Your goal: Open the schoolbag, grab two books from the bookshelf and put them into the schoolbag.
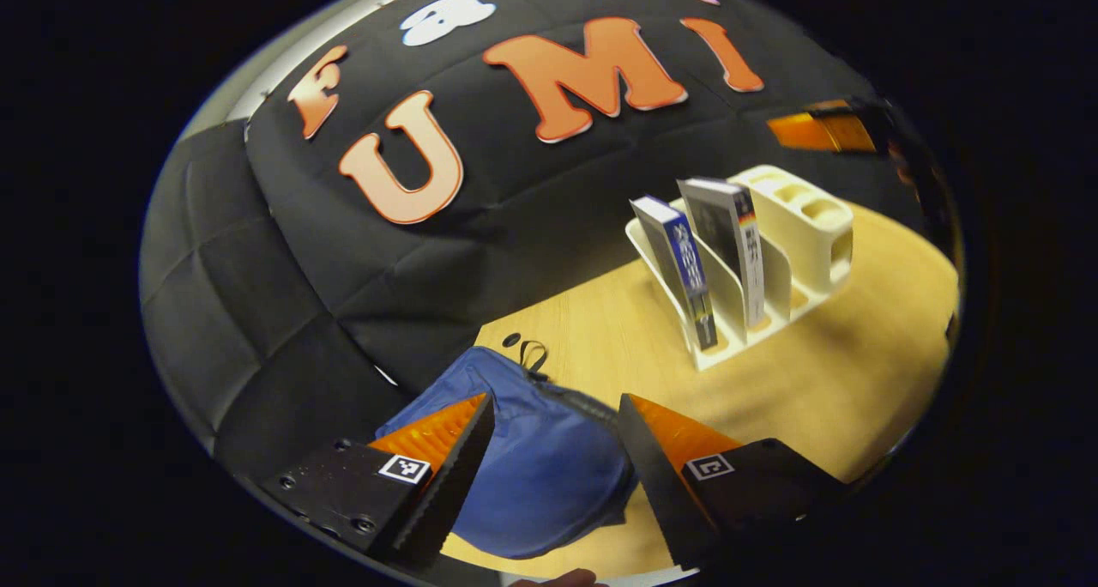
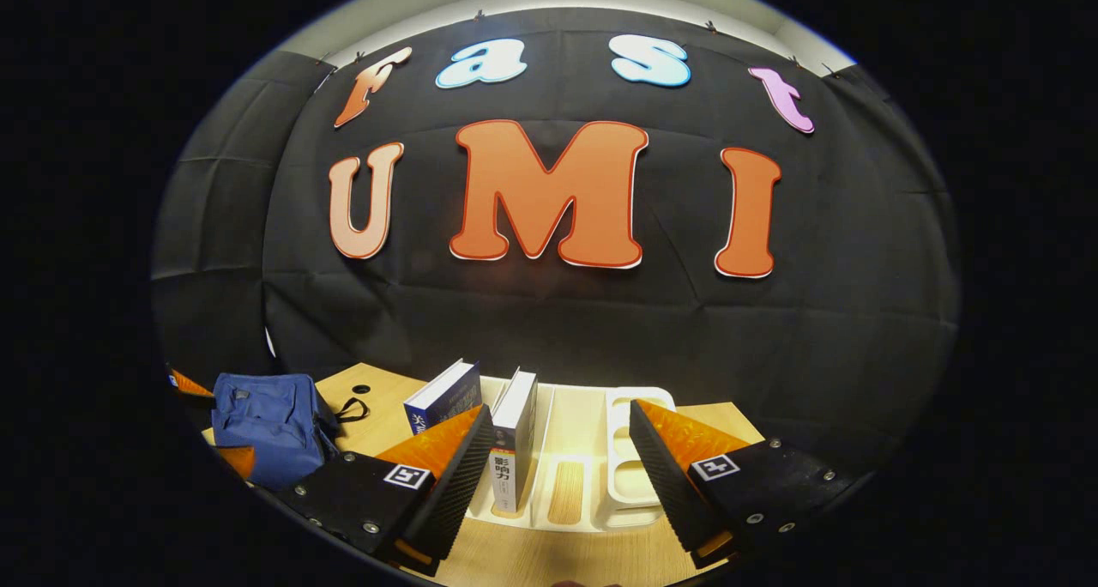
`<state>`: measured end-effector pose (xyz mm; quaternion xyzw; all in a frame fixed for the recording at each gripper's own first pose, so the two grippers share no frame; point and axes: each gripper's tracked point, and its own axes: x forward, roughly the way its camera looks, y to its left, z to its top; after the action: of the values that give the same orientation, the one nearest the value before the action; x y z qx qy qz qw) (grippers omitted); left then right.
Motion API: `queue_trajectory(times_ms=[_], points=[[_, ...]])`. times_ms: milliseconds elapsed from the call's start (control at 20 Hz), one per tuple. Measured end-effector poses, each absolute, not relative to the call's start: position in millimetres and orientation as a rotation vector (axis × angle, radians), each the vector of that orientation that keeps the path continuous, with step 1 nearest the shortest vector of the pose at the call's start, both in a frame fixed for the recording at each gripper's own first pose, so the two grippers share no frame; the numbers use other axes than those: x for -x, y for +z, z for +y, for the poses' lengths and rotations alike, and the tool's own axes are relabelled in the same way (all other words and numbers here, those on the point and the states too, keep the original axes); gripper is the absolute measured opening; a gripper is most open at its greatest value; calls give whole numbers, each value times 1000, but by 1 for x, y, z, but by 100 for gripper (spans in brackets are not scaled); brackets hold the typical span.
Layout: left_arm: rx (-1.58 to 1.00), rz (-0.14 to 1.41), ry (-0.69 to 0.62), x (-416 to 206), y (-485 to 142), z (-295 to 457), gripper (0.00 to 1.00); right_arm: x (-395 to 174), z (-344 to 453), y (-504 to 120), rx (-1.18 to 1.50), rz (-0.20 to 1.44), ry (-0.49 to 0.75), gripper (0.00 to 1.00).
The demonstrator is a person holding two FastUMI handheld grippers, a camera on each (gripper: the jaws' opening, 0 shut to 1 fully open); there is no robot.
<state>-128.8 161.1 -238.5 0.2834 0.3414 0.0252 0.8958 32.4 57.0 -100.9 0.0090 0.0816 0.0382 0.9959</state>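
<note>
Black cloth forms the booth wall behind a light wooden tabletop [image 1: 823, 381]. On the tabletop stands a cream bookshelf [image 1: 798, 226] with slanted dividers. Two books lean in it: a blue-covered book [image 1: 686, 269] in the end slot nearest the schoolbag, and a white-spined book [image 1: 738, 244] in the slot beside it.

In the left gripper view, the left hand-held gripper [image 1: 553, 458] hangs released, its fingers spread wide above a blue schoolbag [image 1: 540, 475] that lies on the tabletop near the cloth wall, well apart from the bookshelf. A black strap loop [image 1: 533, 353] sits at the bag's far end.

In the right gripper view, the right hand-held gripper [image 2: 558, 475] is also released, fingers wide apart, facing the bookshelf [image 2: 635, 450]. The white-spined book [image 2: 513, 450] shows just inside its left finger; the blue-covered book [image 2: 446, 398] leans beyond. The schoolbag [image 2: 266, 424] rests far to the left.
</note>
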Motion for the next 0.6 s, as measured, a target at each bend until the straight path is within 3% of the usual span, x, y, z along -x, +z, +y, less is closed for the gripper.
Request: queue_trajectory(times_ms=[600], points=[[-1006,946,-56,184,-328,185,91,-45,44,-109,-20,170,66,94]])
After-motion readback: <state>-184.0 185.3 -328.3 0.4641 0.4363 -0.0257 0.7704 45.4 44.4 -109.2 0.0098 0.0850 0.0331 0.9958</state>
